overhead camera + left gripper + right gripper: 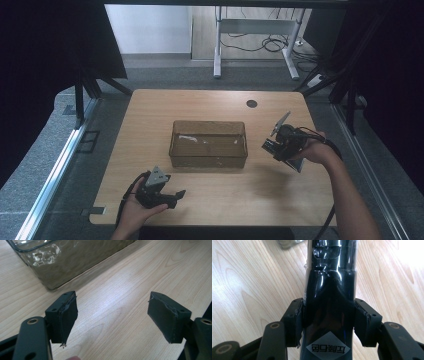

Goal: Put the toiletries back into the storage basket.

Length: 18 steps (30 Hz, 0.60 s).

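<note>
Bin (208, 143) mid-table (210, 200), betw. left (170, 197) & right hand-held gripper (270, 146).

A glossy black bottle (329, 302) sits clamped between the black fingers (293, 320) of the right gripper (280, 144), at about 3 o'clock of the bench (150, 115). It is dark and shiny, with a narrower neck wrapped in clear film and a white diamond label printed with characters on its body. It points away from the gripper, over the pale wood. A clear, brownish rectangular bin (208, 143) stands at the bench's centre, long side across, open at the top, its walls glinting.
</note>
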Motion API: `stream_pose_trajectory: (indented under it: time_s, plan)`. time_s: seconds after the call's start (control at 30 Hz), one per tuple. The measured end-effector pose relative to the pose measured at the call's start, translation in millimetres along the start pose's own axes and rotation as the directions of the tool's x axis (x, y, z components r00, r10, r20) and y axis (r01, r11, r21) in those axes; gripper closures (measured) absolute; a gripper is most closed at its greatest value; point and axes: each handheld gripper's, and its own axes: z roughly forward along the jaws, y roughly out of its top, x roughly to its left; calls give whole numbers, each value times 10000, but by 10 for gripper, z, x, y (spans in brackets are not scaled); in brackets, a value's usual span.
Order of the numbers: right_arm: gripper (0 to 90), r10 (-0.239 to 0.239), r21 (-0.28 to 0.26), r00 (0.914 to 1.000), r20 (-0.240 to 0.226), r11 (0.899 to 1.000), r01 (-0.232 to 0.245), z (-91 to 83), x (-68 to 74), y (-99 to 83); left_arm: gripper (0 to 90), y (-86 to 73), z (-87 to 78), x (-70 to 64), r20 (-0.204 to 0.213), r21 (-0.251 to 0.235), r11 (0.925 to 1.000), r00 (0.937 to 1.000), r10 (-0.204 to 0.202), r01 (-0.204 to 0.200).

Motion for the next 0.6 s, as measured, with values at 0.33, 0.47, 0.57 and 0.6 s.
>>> stream_pose_trajectory:
  time_s: [0.33, 0.47, 0.57, 0.6]
  plan:
    - [456, -481, -466, 9987, -159, 9978, 473, -108, 57, 267, 244, 0, 12, -15, 46, 21, 10000, 10000, 13, -13]
    - [456, -685, -636, 9975, -149, 9957, 675, -163, 68, 364, 244, -3, 15, -8, 47, 30, 10000, 10000, 17, -17]
    - [456, -752, -754, 9971, -125, 9944, 740, -211, 71, 439, 244, -3, 12, -5, 42, 15, 10000, 10000, 11, -11]
    - [456, -778, -794, 9969, -134, 9939, 765, -225, 71, 464, 244, -3, 11, -5, 40, 12, 10000, 10000, 11, -11]
